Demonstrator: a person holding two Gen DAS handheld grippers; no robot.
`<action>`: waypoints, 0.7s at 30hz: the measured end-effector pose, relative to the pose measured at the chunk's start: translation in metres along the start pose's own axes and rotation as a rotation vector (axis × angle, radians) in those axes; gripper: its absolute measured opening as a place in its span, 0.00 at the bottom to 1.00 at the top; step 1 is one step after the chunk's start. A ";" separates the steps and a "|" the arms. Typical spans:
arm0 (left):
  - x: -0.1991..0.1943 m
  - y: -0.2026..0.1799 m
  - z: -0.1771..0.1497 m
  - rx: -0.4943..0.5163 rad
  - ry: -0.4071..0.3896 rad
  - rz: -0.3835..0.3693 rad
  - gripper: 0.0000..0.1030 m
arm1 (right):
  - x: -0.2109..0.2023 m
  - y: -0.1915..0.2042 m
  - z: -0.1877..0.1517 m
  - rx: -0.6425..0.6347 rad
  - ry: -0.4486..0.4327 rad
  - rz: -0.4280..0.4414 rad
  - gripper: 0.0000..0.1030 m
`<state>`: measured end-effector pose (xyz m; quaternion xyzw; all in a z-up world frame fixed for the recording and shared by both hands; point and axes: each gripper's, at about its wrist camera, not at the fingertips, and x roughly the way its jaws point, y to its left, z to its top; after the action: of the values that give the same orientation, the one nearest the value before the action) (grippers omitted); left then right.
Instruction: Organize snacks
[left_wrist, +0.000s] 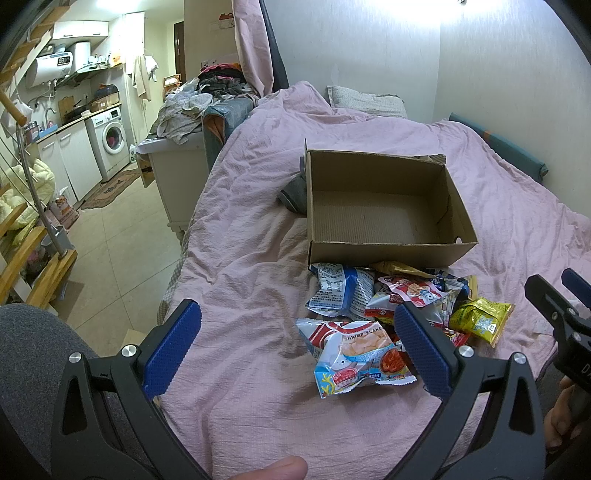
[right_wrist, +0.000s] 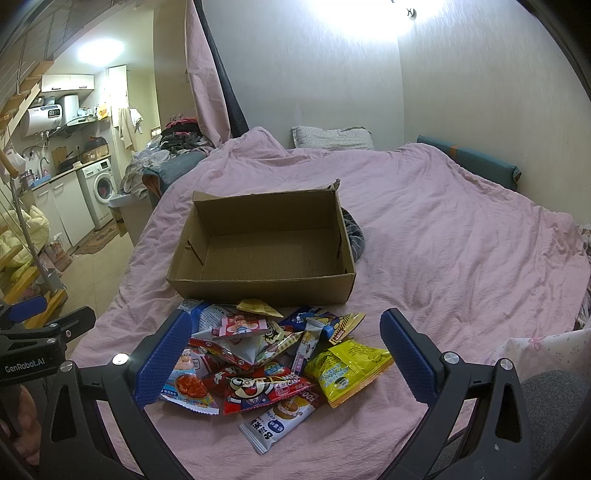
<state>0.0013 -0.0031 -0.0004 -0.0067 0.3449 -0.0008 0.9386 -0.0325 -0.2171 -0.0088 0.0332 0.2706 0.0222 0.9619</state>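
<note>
An open, empty cardboard box (left_wrist: 384, 206) (right_wrist: 266, 251) sits on the pink bed cover (left_wrist: 251, 280) (right_wrist: 443, 258). A pile of snack packets lies in front of it: a shrimp flakes bag (left_wrist: 354, 354) (right_wrist: 186, 384), a blue-white bag (left_wrist: 340, 291), a yellow bag (left_wrist: 480, 319) (right_wrist: 349, 369), a red bag (right_wrist: 258, 391) and a white bar (right_wrist: 280, 421). My left gripper (left_wrist: 295, 343) is open and empty, above the pile's left side. My right gripper (right_wrist: 286, 354) is open and empty, hovering over the pile; it shows at the left wrist view's right edge (left_wrist: 557, 306).
A grey cloth (left_wrist: 293, 192) (right_wrist: 354, 236) lies beside the box. A pillow (left_wrist: 365, 101) (right_wrist: 332, 138) lies at the bed's head by the wall. A white cabinet heaped with clothes (left_wrist: 177, 147) stands left of the bed, beyond it a washing machine (left_wrist: 110, 140).
</note>
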 end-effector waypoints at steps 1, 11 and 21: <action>0.000 -0.001 0.000 0.000 0.000 0.000 1.00 | 0.000 0.000 0.000 0.000 0.000 0.001 1.00; 0.001 0.003 -0.001 0.000 0.001 0.000 1.00 | 0.000 0.000 0.000 0.000 -0.001 0.000 1.00; 0.001 0.003 -0.001 0.000 -0.001 0.001 1.00 | 0.000 0.000 0.000 0.000 -0.002 0.000 1.00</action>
<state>0.0010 0.0002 -0.0017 -0.0068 0.3442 -0.0005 0.9389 -0.0328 -0.2172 -0.0085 0.0331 0.2698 0.0224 0.9621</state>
